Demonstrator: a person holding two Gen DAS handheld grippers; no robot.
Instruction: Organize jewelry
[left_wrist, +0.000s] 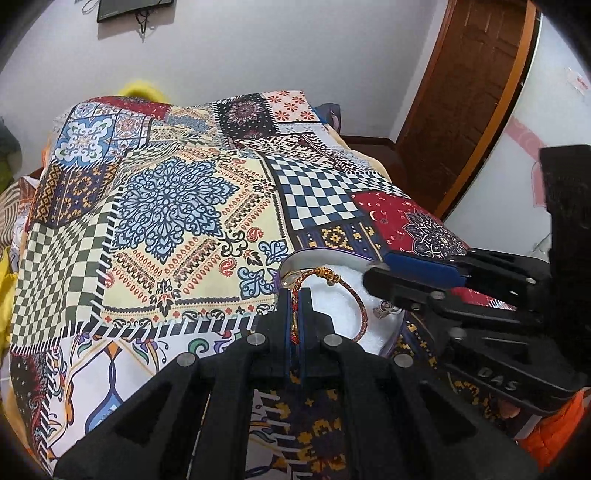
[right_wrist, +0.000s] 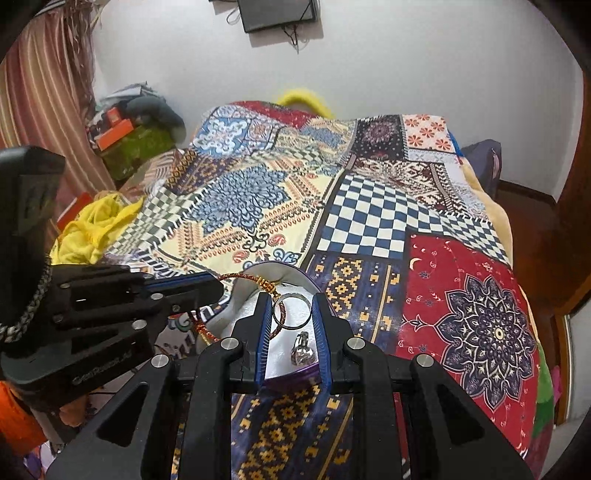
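A round purple jewelry box with a white lining (left_wrist: 332, 299) (right_wrist: 284, 354) sits on the patchwork bedspread. My left gripper (left_wrist: 294, 295) is shut on a red braided bracelet with gold beads (left_wrist: 356, 306) (right_wrist: 279, 314), whose loop hangs into the box. In the right wrist view the left gripper (right_wrist: 218, 286) comes in from the left. My right gripper (right_wrist: 291, 299) is open over the box, its fingers either side of a plain silver ring (right_wrist: 292, 311). A silver stone ring (right_wrist: 303, 349) lies in the box below. The right gripper shows at right in the left wrist view (left_wrist: 373, 273).
The patchwork bedspread (left_wrist: 177, 206) (right_wrist: 369, 221) covers the bed. A wooden door (left_wrist: 472, 92) stands at the right. Yellow cloth (right_wrist: 92, 225) and boxes (right_wrist: 118, 129) lie at the bed's left. A screen hangs on the wall (right_wrist: 277, 14).
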